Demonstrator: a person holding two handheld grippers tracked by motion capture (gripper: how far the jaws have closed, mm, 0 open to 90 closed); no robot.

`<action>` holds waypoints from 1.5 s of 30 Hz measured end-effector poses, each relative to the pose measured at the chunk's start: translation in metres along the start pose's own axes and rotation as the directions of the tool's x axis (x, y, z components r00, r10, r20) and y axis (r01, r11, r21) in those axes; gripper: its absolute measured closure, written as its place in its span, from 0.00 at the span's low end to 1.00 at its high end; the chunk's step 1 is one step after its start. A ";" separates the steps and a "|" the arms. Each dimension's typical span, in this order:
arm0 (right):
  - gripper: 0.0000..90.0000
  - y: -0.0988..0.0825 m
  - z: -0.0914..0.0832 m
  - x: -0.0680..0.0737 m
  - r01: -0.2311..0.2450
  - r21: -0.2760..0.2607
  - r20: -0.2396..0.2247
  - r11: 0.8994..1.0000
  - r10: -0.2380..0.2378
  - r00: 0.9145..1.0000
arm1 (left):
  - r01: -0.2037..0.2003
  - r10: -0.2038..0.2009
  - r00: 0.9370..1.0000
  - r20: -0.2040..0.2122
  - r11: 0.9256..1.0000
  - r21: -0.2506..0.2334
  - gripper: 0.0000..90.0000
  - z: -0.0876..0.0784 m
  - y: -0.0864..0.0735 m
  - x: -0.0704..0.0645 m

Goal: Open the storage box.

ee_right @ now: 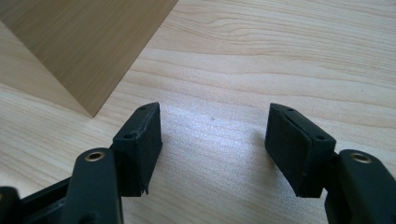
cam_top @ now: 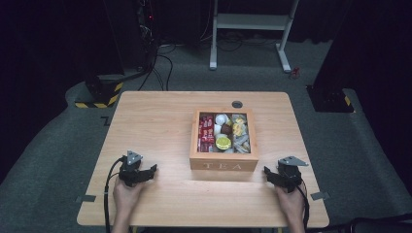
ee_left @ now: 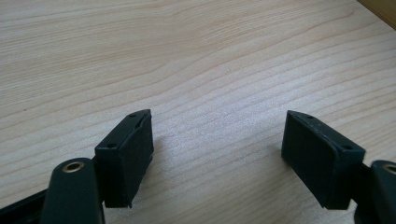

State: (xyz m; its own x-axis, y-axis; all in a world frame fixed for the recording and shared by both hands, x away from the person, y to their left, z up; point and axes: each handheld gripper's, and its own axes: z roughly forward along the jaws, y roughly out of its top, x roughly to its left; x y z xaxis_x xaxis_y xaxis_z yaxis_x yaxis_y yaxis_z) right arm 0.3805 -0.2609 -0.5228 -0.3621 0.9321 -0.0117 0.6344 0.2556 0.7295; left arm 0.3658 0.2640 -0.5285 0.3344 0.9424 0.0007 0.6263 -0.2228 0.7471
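Left claw (cam_top: 151, 171) spread, right claw (cam_top: 267, 174) spread, tea box (cam_top: 223, 165) contents blurry

Lab or test studio: dark curtained walls, grey carpet (cam_top: 58, 145), hazard-striped stand bases (cam_top: 99, 94), cable tangle (cam_top: 158, 53), lone wooden tabletop (cam_top: 160, 126).

Each hand-held gripper, left (cam_top: 145, 173) and right (cam_top: 273, 175), is matt black with a grey three-cornered plate on top and a black cable trailing back. The jaws carry flat rectangular pads (ee_left: 135, 154) with small screw holes; brass rivets (ee_right: 95, 156) sit at the pivots. Forearms are bare.
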 end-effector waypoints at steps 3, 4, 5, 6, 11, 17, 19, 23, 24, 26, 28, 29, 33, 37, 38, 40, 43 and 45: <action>0.41 0.000 0.000 0.000 0.002 0.000 0.000 1.000 -0.002 1.000 | 0.000 0.000 1.000 0.000 1.000 0.000 0.28 0.000 0.000 0.000; 0.41 0.000 0.000 0.000 0.002 0.000 0.000 1.000 -0.002 1.000 | 0.001 -0.001 1.000 0.000 1.000 -0.001 0.28 0.000 0.000 0.000; 0.41 0.000 0.000 0.000 0.002 0.000 0.000 1.000 -0.002 1.000 | 0.001 -0.001 1.000 0.000 1.000 -0.001 0.28 0.000 0.000 0.000; 0.41 0.000 0.000 0.000 0.002 0.000 0.000 1.000 -0.002 1.000 | 0.001 -0.001 1.000 0.000 1.000 -0.001 0.28 0.000 0.000 0.000; 0.37 0.000 0.001 0.000 0.008 0.001 -0.003 1.000 -0.008 1.000 | 0.001 -0.001 1.000 0.001 1.000 -0.001 0.28 0.000 0.000 0.000; 0.33 0.001 0.001 0.001 0.008 0.008 -0.008 1.000 -0.008 1.000 | 0.001 -0.001 1.000 0.000 1.000 -0.002 0.28 0.000 0.000 0.000; 0.33 0.001 0.001 0.001 0.009 0.008 -0.007 1.000 -0.009 1.000 | 0.000 0.000 1.000 0.000 1.000 -0.001 0.28 0.000 0.000 0.000; 0.48 0.001 -0.001 0.002 -0.004 0.008 0.003 1.000 0.004 1.000 | 0.001 -0.001 1.000 0.000 1.000 -0.001 0.28 0.000 0.000 0.000; 0.51 0.001 -0.002 0.002 -0.011 0.011 0.008 1.000 0.011 1.000 | 0.000 0.000 1.000 0.000 1.000 -0.001 0.28 0.000 0.000 0.000; 0.53 0.001 -0.003 0.002 -0.014 0.010 0.010 1.000 0.014 1.000 | 0.000 0.000 1.000 0.000 1.000 -0.002 0.28 0.000 0.000 0.000; 0.56 0.001 -0.003 0.002 -0.011 0.009 0.019 1.000 0.011 1.000 | 0.001 -0.001 1.000 0.000 1.000 -0.002 0.28 0.000 0.000 0.000; 0.58 0.000 -0.004 0.002 -0.004 0.008 0.014 1.000 0.003 1.000 | 0.000 0.000 1.000 0.000 1.000 -0.002 0.28 0.000 0.000 0.000; 0.61 -0.002 -0.006 0.004 -0.003 0.000 -0.010 1.000 0.003 1.000 | 0.001 -0.001 1.000 0.000 1.000 -0.002 0.28 0.000 0.000 0.000; 0.64 -0.006 -0.009 0.008 0.021 -0.014 -0.018 1.000 -0.021 1.000 | 0.000 0.000 1.000 0.000 1.000 -0.002 0.28 0.000 0.000 0.000; 0.66 -0.007 -0.012 0.011 0.038 -0.022 -0.020 0.999 -0.038 0.999 | 0.000 0.000 1.000 0.000 1.000 -0.002 0.28 0.000 0.000 0.000; 0.69 -0.009 -0.015 0.014 0.045 -0.033 -0.034 0.998 -0.046 0.998 | -0.001 0.001 1.000 0.000 1.000 -0.002 0.28 0.000 0.000 0.000; 0.72 -0.011 -0.019 0.016 0.048 -0.053 -0.063 0.997 -0.052 0.997 | 0.000 0.000 1.000 0.000 1.000 -0.001 0.28 0.000 0.000 0.000; 0.73 -0.012 -0.020 0.017 0.046 -0.057 -0.070 0.997 -0.050 0.996 | -0.001 0.001 1.000 0.000 1.000 -0.002 0.28 0.000 0.000 0.000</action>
State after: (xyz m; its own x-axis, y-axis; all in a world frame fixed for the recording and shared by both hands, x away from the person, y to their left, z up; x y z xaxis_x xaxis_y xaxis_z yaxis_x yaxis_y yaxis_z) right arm 0.3529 -0.2536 -0.5179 -0.4400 0.8980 -0.0003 0.5771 0.2831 0.7660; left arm 0.3660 0.2639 -0.5286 0.3345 0.9424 0.0014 0.6248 -0.2229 0.7483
